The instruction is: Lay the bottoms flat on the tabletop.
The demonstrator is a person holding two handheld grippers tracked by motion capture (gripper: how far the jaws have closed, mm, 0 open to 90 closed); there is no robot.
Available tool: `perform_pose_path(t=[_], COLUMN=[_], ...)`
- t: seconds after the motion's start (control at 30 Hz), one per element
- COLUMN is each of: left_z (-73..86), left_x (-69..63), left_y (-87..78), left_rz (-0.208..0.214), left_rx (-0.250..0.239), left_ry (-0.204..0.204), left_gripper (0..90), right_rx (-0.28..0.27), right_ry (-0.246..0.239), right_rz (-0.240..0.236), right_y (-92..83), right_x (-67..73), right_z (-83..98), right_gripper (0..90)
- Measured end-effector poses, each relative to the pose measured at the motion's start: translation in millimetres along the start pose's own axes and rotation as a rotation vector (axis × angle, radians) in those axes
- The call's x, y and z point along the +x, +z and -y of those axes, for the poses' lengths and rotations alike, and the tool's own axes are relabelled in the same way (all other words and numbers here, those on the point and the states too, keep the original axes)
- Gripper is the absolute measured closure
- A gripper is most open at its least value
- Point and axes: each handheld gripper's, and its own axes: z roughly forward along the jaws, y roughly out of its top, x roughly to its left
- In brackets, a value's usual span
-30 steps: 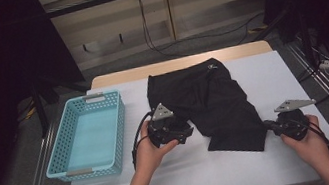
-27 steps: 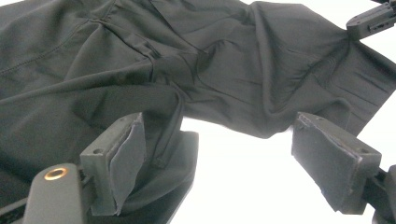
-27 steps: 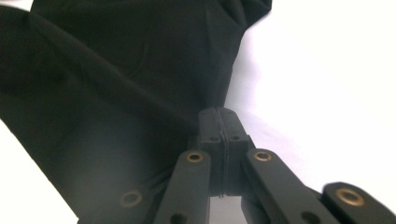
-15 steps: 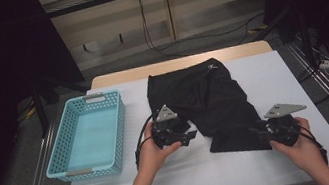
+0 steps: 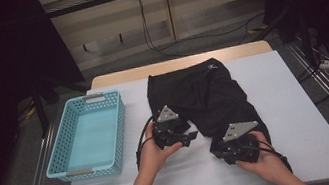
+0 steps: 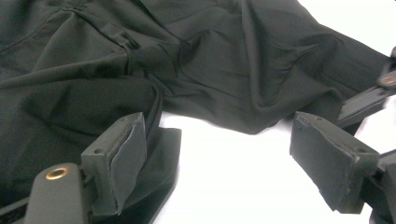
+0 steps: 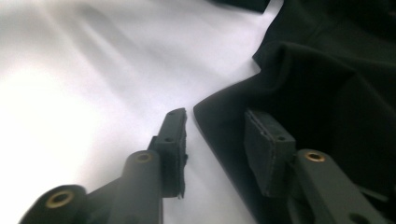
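The right gripper (image 5: 223, 151) has just been opening its jaws, 1 on each side of a hem edge of the black fabric shorts (image 5: 204, 98), not yet pinching. The left gripper (image 5: 187, 136) gapes wide at the other leg, gripping nothing. The shorts lie rumpled mid-table (image 5: 295, 101); folding looks barely begun, and the turquoise plastic basket (image 5: 63, 165) waits at the left edge.

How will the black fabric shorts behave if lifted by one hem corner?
The black fabric shorts will probably be floppy: the cloth lies in soft folds and creases in the left gripper view. They will likely drape and hang rather than hold shape. They look thin and light, so dragging may bunch them on the white table.
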Motion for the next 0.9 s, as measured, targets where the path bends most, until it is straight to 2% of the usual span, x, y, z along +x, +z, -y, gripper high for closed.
perform_pose_path(t=[0.1, 0.13, 0.17, 0.2, 0.23, 0.4, 0.5, 0.6, 0.7, 0.9], left_z=[-0.6, -0.8, -0.9, -0.8, -0.7, -0.2, -0.3, -0.9, -1.9, -1.8], left_x=[-0.2, -0.2, -0.6, -1.0, -1.5, -1.7, -2.1, -3.4, -5.7, -8.9], left_y=[0.1, 0.2, 0.5, 0.6, 0.8, 0.1, 1.0, 2.5, 3.3, 7.6], left_rz=[0.003, 0.004, 0.003, 0.004, 0.004, -0.002, 0.006, 0.008, 0.022, 0.032], left_rx=[0.0, 0.001, 0.0, 0.0, -0.002, -0.004, -0.004, 0.0, -0.004, 0.004], left_ry=[0.0, 0.004, 0.006, 0.005, 0.004, 0.003, 0.0, 0.006, 0.001, 0.019], left_gripper=[19.1, 19.1, 19.2, 19.2, 19.2, 19.2, 19.8, 20.1, 21.3, 25.3], right_rx=[-0.026, -0.028, -0.028, -0.028, -0.022, -0.001, -0.055, -0.108, -0.142, -0.197], right_ry=[-0.007, 0.0, -0.004, -0.004, -0.005, 0.009, 0.047, 0.07, 0.097, 0.15], right_rz=[0.026, 0.031, 0.029, 0.029, 0.026, -0.012, -0.027, -0.017, -0.012, 0.017], right_y=[4.0, 4.6, 5.5, 5.5, 5.4, -2.0, -16.6, -32.2, -44.7, -63.1], right_x=[-0.7, -1.4, -3.2, -3.2, -4.3, -7.7, -11.1, -16.0, -21.8, -32.1], right_z=[0.1, -0.4, -1.3, -1.3, -2.1, -3.9, -5.0, -5.7, -2.5, 3.1], right_gripper=[66.1, 71.1, 82.6, 82.6, 89.2, 90.0, 90.0, 90.0, 90.0, 90.0])
